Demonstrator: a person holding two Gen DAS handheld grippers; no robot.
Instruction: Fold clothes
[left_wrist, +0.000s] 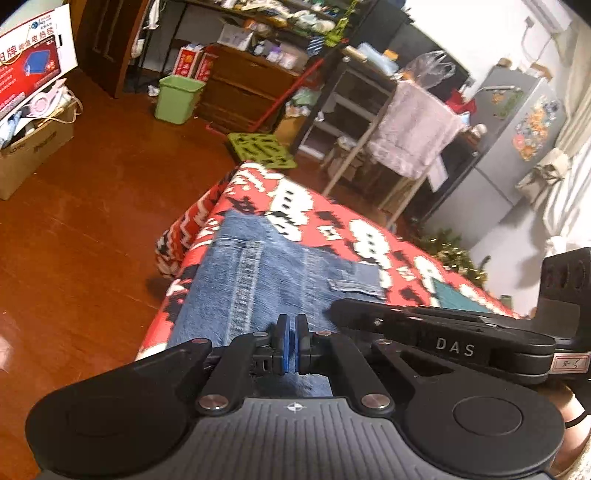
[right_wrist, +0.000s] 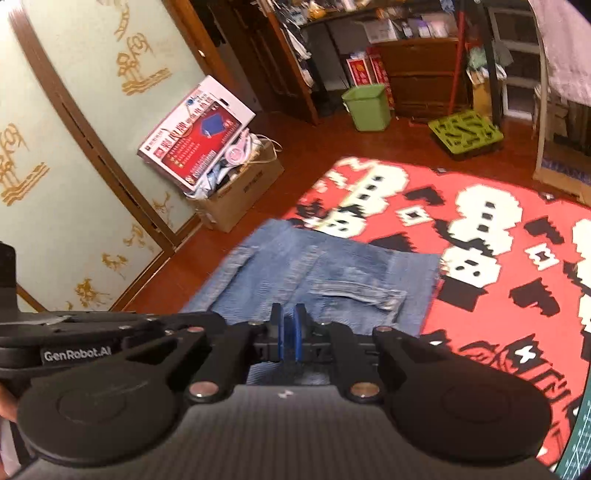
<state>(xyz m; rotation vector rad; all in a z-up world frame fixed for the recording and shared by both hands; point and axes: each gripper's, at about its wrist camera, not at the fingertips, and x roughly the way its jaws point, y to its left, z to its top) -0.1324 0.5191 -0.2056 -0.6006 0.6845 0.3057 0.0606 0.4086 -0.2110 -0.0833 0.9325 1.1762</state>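
A table draped in a red, white and black pixel-patterned cloth (right_wrist: 480, 236) carries a pair of faded blue denim jeans (right_wrist: 317, 273), which lie flat in a compact, roughly rectangular stack at the table's near-left corner, one side running along the left edge above the polished wooden floor (left_wrist: 92, 206). A back pocket (right_wrist: 369, 295) faces up near the stack's right side. By its squared outline the denim seems already doubled over at least once; whether another fold is due or the garment sits finished, the views do not settle. Any further fold would call for a grip on a free edge of the cloth, and a stack this close to the edge could slide off if dragged.

The black left gripper (left_wrist: 291, 341) and black right gripper (right_wrist: 290, 334) hang side by side over the near end of the jeans. Each pair of blue-padded jaws stands almost together, a thin slit between the pads, with no cloth visibly caught between them.
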